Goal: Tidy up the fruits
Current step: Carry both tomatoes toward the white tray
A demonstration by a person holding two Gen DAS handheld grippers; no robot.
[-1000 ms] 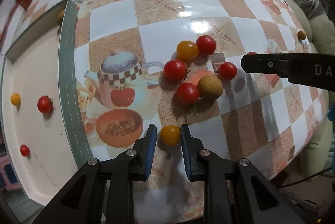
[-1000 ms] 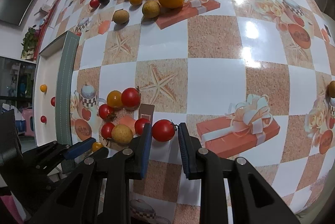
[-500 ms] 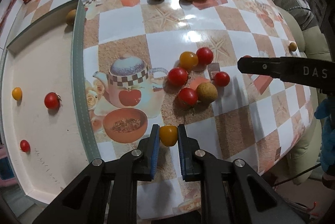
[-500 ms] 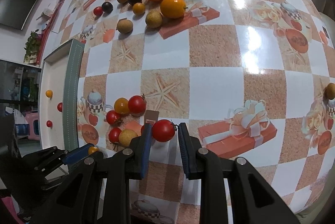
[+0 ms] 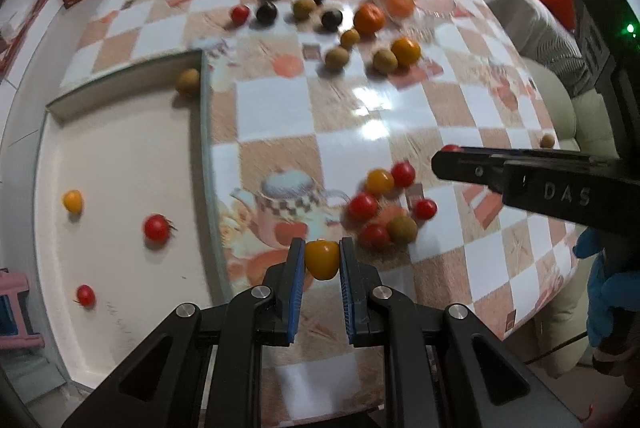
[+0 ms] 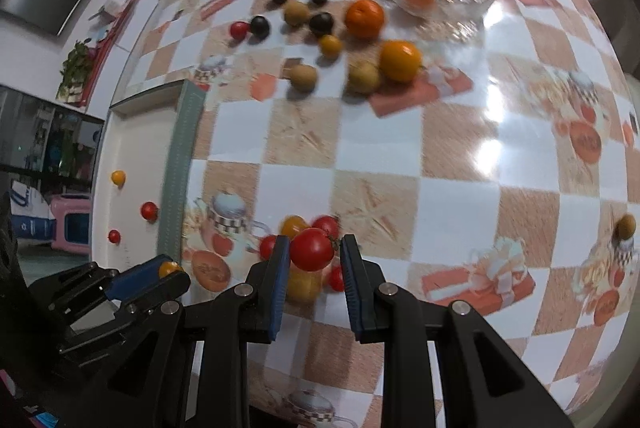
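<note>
Now the left gripper (image 5: 322, 262) is clamped on a small yellow tomato (image 5: 321, 259) above the table (image 5: 316, 132) near the tray (image 5: 120, 156), and the right gripper (image 6: 314, 260) clamps a red tomato (image 6: 312, 249); both look soft and smooth, so a gentle hold across the middle seems best.
</note>
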